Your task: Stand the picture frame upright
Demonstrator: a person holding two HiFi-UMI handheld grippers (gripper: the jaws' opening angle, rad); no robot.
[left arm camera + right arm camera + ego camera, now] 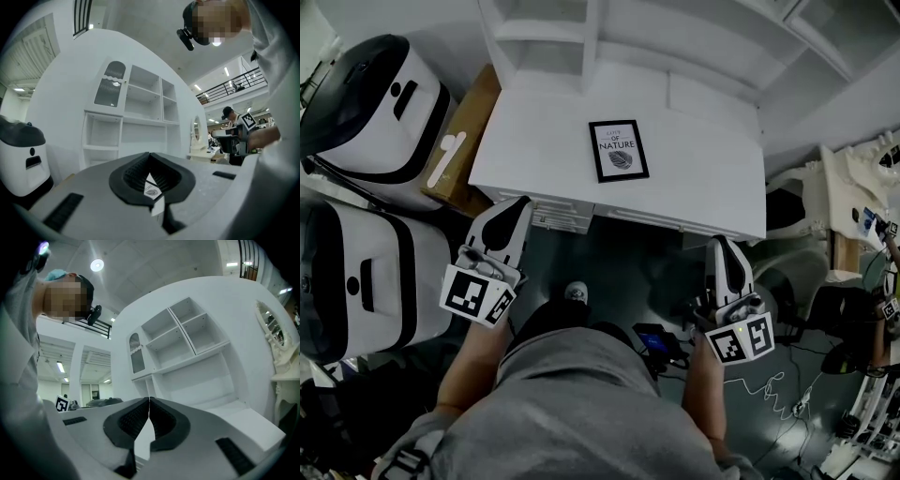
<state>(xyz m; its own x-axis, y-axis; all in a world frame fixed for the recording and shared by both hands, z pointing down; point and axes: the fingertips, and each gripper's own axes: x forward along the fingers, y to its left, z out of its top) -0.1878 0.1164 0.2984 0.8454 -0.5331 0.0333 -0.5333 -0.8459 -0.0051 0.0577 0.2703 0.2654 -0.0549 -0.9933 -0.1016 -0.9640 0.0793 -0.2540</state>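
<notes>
Close to the person, the left gripper (516, 208) and the right gripper (721, 248) hang over the dark floor (628, 262), just in front of the white tabletop (712, 178). Both have their fingers (133, 176) pressed tight together, with nothing held between them. A bit farther out, the picture frame (619, 150) with its black edge lies flat and face up near the middle of the tabletop, well apart from both grippers, and behind it stand white shelves (548, 42), with two big white and black containers (380, 103) off to the left.
</notes>
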